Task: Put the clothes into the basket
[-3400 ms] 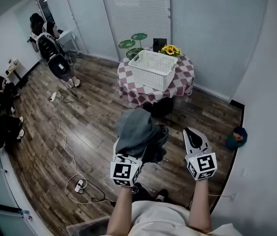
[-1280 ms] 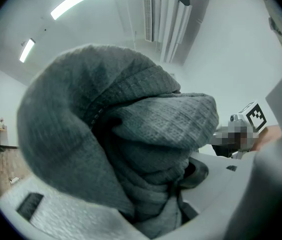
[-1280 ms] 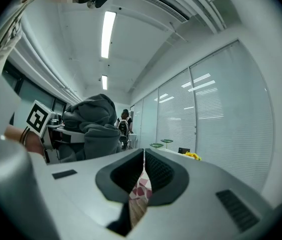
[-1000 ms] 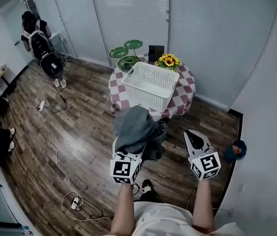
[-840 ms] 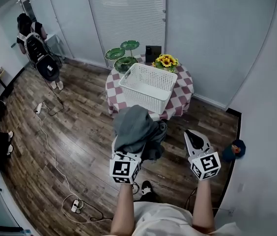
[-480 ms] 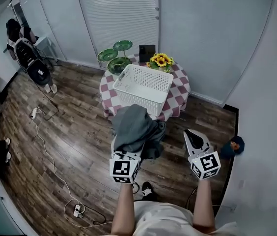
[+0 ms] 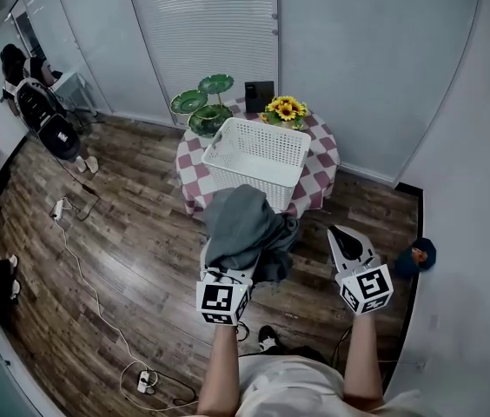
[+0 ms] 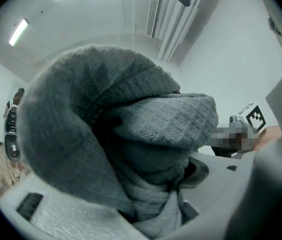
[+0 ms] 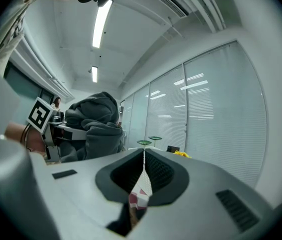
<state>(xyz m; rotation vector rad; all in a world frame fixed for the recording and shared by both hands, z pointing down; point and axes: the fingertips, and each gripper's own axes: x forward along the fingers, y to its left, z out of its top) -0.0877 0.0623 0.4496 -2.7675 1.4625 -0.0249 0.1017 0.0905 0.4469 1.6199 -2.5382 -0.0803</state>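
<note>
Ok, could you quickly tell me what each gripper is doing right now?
Left gripper: shut on the grey clothes.
Right gripper: shut, empty.

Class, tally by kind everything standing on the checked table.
Basket: 1
Green leaf dishes: 3
Sunflower bunch: 1
Black box: 1
Total: 6

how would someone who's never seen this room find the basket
Look to the round table with the red-and-white checked cloth by the blinds. The basket sits on its near side, in front of the sunflowers and green leaf-shaped stands. It is the only white, lattice-walled tub there.
</note>
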